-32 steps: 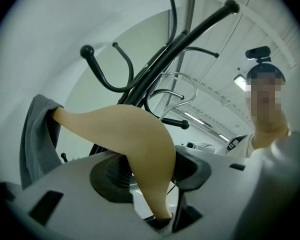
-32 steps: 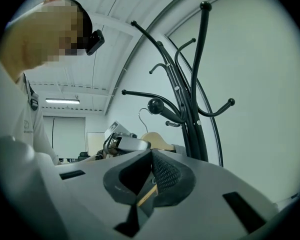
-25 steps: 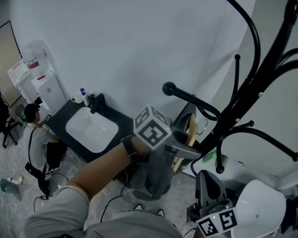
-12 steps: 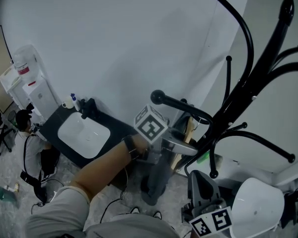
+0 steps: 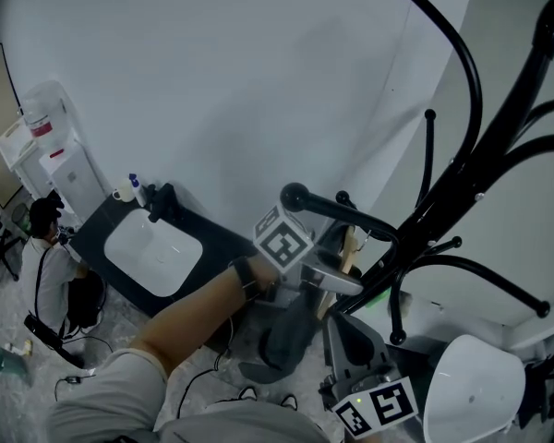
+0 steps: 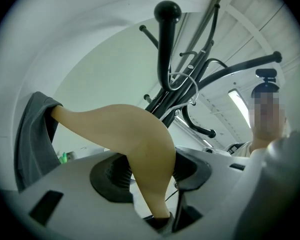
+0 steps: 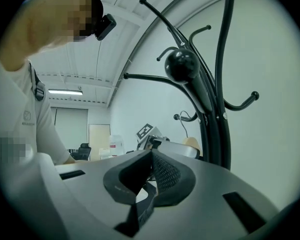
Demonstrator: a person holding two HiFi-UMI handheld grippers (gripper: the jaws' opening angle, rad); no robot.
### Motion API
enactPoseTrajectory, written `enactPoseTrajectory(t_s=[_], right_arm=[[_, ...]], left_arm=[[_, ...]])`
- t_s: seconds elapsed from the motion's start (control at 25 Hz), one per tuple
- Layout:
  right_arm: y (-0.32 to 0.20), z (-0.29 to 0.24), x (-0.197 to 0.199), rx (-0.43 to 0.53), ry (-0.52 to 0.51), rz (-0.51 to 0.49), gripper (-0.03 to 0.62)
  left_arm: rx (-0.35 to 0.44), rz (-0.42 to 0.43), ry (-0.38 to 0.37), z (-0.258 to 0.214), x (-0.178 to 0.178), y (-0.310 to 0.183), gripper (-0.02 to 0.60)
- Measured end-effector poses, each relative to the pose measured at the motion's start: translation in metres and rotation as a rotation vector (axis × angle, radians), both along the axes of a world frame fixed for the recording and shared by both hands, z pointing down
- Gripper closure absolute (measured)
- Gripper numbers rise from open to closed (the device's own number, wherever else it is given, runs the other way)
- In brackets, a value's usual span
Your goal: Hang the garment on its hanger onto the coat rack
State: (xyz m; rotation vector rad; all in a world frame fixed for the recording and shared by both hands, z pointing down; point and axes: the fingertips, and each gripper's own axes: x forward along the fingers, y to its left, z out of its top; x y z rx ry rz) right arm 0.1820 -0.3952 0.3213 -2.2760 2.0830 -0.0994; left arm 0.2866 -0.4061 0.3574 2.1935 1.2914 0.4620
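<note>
No writing, label or number is legible here.

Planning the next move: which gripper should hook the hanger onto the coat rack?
Left: the left gripper grips the hanger, its hook beside the coat rack; the right gripper is shut, empty.
</note>
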Motion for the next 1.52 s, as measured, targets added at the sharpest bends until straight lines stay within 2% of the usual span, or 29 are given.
enactPoseTrajectory(t_s=[0.24,0.4,0.56,0.68,0.84,0.96,1.08,1.36,1.44,1.52], right_arm=[[-0.003,0.004,-0.004,-0.007,-0.004,-0.013,0.579],[-0.001,0.004,-0.007,-0.003,-0.013,-0.024,0.579],[0.004,-0.001,-0.009,0.017,-0.019,-0.027,0.579],[0.009,-0.005,-0.004,0.033,-0.024,-0.021,0.579],[0.011,0.003,0.001,0.016,-0.038,-0.022,0.579],[0.011,0.007,-0.001,0.010,-0.045,-0.035,0.579],[0.011,0.008,-0.003,0.010,-0.047,-0.050,0.579],[0.010,0.007,-0.018,0.018,-0.046,-0.081,0.579],[0.009,0.008,-0.019,0.017,-0.045,-0.082,0.578],[0.009,0.009,-0.018,0.018,-0.045,-0.076,0.579]], left_arm=[[-0.023,-0.027,0.003,0.003,0.001,-0.001,0.379],[-0.045,-0.034,-0.054,-0.002,0.003,0.002,0.379],[-0.155,-0.018,-0.159,-0.004,0.007,0.002,0.379],[-0.226,-0.018,-0.209,-0.001,0.008,0.002,0.365],[-0.209,-0.086,-0.184,0.006,0.010,-0.005,0.359],[-0.311,-0.103,-0.161,-0.004,0.004,-0.005,0.352],[-0.359,-0.186,-0.160,-0.007,0.000,-0.015,0.339],[-0.319,-0.476,-0.186,0.008,-0.016,-0.061,0.339],[-0.260,-0.558,-0.140,0.001,-0.025,-0.068,0.339],[-0.144,-0.646,-0.068,-0.010,-0.036,-0.071,0.341]])
